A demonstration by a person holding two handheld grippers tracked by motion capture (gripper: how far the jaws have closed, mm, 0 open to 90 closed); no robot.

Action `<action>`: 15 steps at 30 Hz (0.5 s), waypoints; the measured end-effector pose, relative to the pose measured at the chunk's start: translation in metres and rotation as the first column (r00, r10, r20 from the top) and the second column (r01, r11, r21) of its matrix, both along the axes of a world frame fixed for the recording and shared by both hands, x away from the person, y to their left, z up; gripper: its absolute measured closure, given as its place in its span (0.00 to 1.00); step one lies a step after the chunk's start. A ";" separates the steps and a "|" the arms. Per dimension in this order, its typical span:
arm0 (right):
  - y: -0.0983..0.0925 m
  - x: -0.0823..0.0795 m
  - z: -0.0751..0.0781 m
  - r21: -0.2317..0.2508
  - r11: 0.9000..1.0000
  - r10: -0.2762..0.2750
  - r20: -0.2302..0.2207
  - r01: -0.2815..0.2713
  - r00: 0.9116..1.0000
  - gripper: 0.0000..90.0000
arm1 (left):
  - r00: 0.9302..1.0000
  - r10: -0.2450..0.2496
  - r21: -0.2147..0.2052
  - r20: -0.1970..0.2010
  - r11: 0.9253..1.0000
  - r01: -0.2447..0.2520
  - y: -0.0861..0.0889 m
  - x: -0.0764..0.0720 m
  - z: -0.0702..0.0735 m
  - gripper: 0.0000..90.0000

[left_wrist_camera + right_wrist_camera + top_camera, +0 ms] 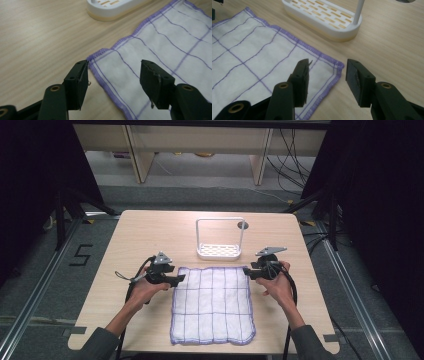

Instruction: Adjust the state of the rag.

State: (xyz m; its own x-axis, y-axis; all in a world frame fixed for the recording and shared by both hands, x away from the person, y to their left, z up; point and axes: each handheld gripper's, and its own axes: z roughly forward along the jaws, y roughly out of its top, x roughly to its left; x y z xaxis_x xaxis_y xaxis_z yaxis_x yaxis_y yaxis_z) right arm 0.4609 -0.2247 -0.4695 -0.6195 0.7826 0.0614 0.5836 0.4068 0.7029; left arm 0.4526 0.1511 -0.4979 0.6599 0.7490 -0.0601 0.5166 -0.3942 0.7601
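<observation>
cloth (pixel 212 305) on table (pixel 140 240), rack (pixel 220 240) behind

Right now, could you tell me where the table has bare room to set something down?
Bare wood lies left of the cloth behind the left gripper, along the far edge behind the white rack, and right of the right gripper. It is crowded between rack and cloth, where both grippers hover open at the cloth's far corners.

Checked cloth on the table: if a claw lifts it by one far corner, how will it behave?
The cloth is probably floppy: it lies flat, thin, with a wavy stitched hem, so it should drape and hang. Likely light, so a push would bunch it rather than slide it whole. The open left claw straddles its corner.
</observation>
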 end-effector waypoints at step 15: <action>0.014 0.027 -0.010 -0.014 1.000 0.006 -0.023 -0.006 1.000 0.61 | 0.999 -0.018 -0.006 -0.028 1.000 0.018 -0.002 0.027 -0.010 0.44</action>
